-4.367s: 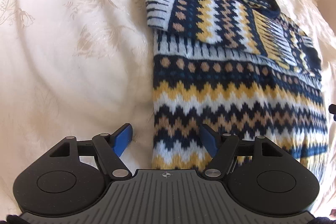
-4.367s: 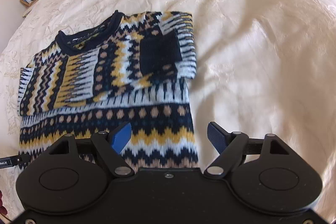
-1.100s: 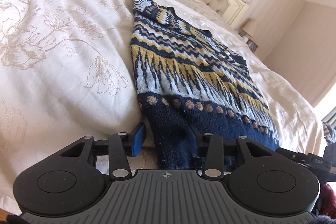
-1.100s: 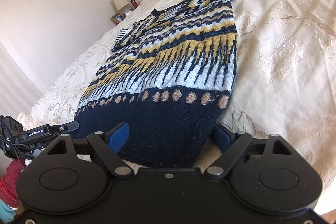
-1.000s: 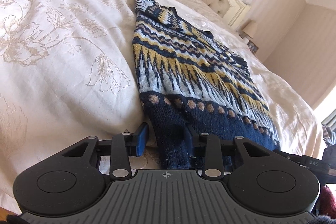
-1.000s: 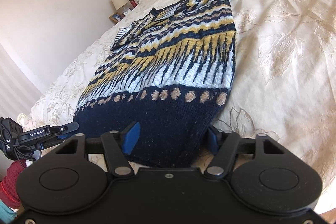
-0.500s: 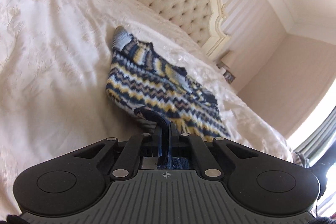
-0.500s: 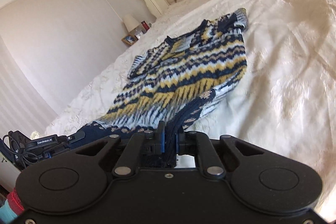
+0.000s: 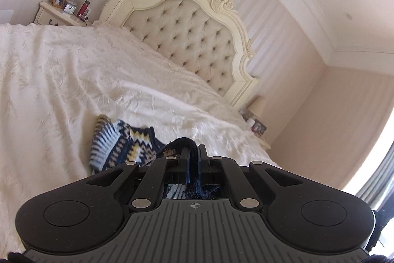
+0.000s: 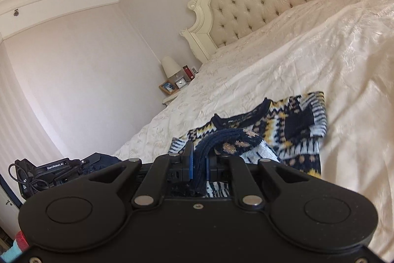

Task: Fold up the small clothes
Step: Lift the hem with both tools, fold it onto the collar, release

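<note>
Pinching the sweater [image 10: 283, 137] hem tight in both left gripper [image 9: 193, 162] and right gripper [image 10: 199, 164], jaws clamped, presumably to fold it toward the collar.

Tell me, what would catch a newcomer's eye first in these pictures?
Probably the patterned navy, yellow and white sweater lying on the cream bedspread, its dark hem pinched in both the left claw and the right claw. Behind it rises an ornate tufted headboard.
</note>
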